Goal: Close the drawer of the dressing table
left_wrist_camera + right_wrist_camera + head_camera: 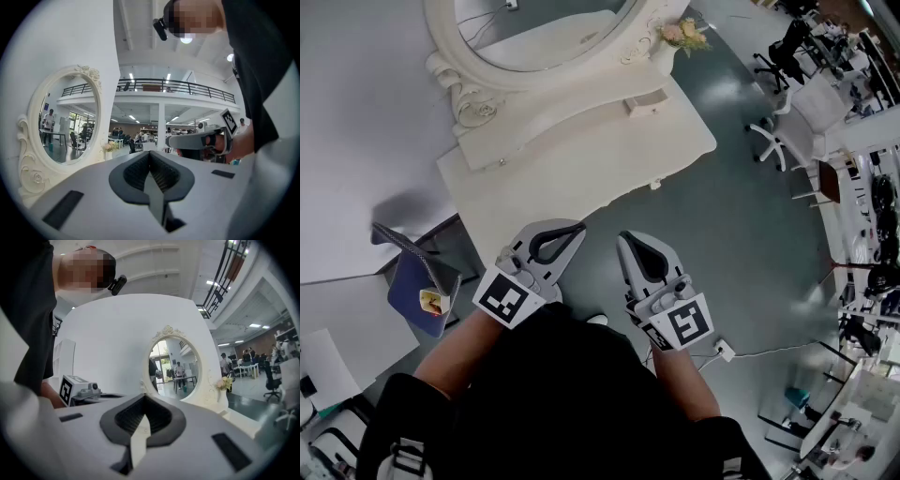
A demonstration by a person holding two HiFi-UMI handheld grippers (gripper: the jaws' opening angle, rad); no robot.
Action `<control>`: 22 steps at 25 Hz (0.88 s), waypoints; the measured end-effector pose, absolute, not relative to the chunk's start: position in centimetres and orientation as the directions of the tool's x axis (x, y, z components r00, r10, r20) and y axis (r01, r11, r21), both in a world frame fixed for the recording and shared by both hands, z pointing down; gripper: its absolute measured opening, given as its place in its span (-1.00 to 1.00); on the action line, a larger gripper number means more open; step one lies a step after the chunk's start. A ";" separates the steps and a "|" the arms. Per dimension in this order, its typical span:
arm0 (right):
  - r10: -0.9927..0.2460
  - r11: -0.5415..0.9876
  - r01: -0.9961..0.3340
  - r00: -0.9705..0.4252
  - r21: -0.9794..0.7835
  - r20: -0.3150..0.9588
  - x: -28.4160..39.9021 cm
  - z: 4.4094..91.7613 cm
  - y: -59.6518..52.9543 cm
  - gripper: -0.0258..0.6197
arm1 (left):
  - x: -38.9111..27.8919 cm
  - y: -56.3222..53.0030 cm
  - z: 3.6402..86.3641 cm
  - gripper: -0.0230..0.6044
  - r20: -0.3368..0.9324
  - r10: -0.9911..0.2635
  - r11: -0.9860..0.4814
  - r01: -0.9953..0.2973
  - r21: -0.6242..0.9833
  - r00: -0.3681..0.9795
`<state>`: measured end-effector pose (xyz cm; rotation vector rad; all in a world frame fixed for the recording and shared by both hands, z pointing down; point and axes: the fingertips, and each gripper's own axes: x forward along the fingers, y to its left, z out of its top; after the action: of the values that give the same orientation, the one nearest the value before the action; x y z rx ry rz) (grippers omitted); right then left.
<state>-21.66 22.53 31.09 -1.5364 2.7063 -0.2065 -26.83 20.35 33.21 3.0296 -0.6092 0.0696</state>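
Note:
The white dressing table [581, 178] stands ahead of me with its oval mirror [534, 37]. A small drawer [645, 101] on its upper tier sticks out a little toward the right. A knob [654, 184] shows on the table's front edge. Both grippers are held close to my body, short of the table and touching nothing. My left gripper [577, 227] is shut and empty, its pads meeting in the left gripper view [150, 154]. My right gripper [624, 240] is likewise shut and empty [144, 399]. The mirror also shows in both gripper views [65, 122] [176, 366].
A blue-seated chair [422, 281] stands left of me beside the table. A small vase of flowers [684, 36] sits on the table's far right corner. Office chairs [787, 131] stand to the right. A cable and plug [722, 352] lie on the grey floor.

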 end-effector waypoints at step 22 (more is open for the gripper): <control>-0.878 0.477 -0.874 -0.478 -0.087 -0.010 -12.9 29.7 42.9 -0.92 | -17.6 41.5 31.2 -0.95 0.039 -0.370 -0.929 -0.370 0.015 0.928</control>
<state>-12.87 42.93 29.69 -1.5758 2.6543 -0.1082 -17.59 41.51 31.22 3.0626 -0.5879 0.0557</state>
